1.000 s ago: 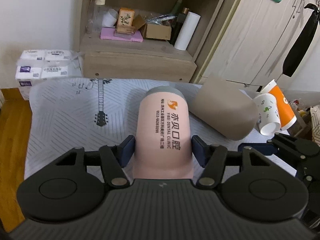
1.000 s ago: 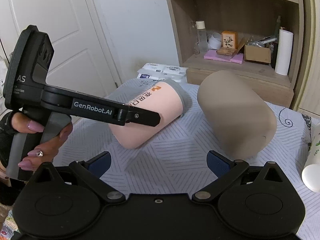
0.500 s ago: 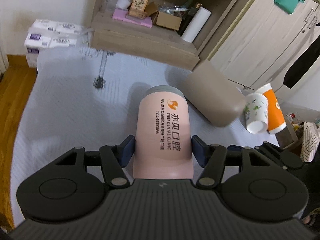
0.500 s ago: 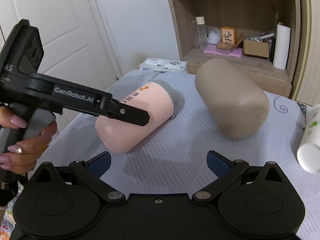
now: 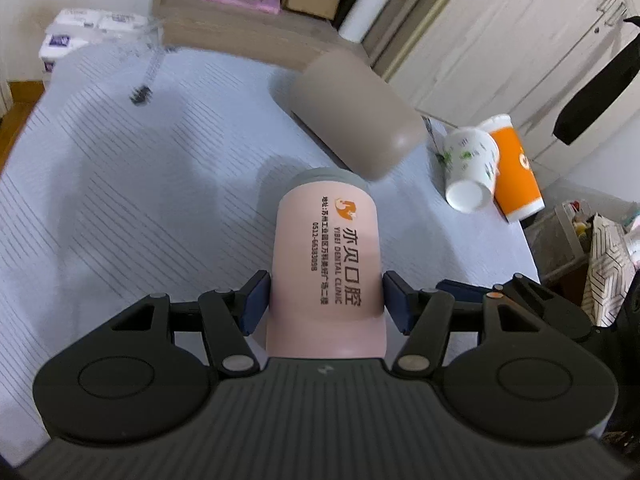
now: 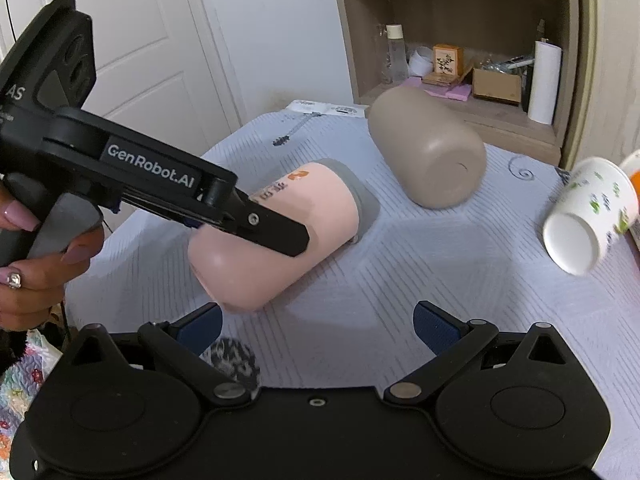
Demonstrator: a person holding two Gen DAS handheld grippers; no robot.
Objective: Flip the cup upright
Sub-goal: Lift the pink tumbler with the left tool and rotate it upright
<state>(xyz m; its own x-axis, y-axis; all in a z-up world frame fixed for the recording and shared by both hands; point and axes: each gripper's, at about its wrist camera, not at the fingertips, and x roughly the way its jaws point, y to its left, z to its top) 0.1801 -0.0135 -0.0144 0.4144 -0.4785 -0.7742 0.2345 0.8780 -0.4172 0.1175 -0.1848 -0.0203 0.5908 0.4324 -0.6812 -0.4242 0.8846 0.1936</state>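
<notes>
1. Pink cup point(image 5: 326, 264) with a grey band at its far end and orange-and-black print lies tilted, its base end raised above the striped cloth of the desk point(image 5: 120, 200) and its grey end low, close to or touching the cloth.
2. Left gripper point(image 5: 326, 300) has its blue-padded fingers point(image 5: 254, 300) clamped on both sides of the cup near its base; in the right wrist view one black finger crosses the cup's side point(image 6: 280, 228).
3. Right gripper point(image 6: 318, 326) hangs just in front of the cup with its fingers point(image 6: 436, 326) spread apart and grasping nothing.
4. Taupe cup point(image 6: 428, 148) lies on its side just beyond the pink one, near its grey end but apart from it.
5. White paper cup point(image 5: 470, 172) with green print lies on its side at the desk's right edge, against an orange cup point(image 5: 516, 176).
6. Wooden shelf point(image 6: 460, 80) behind the desk holds a paper roll point(image 6: 544, 84), boxes and a bottle.
</notes>
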